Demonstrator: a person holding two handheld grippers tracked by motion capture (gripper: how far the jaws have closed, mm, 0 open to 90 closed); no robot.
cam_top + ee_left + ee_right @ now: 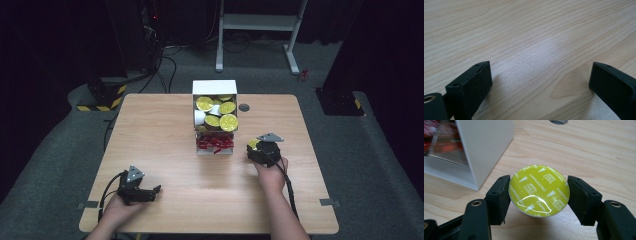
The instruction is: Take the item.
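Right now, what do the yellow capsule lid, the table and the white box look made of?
Capsule lid: glossy foil or plastic film, judging by its glare and printed lettering. Table: light wood or wood-look laminate with a matte grain. White box: probably matte cardboard; smooth, flat, sharp-edged.

**Room and Surroundings**

I work at a light wood-grain table (150, 130) with a round cable port (244, 107) near its 12 o'clock edge. Grey carpet (60, 145) surrounds it. At 12 o'clock stands a white metal frame (260, 22); at 10 o'clock, a hazard-striped base (102, 95) with black cables (160, 70). Surroundings are dark.
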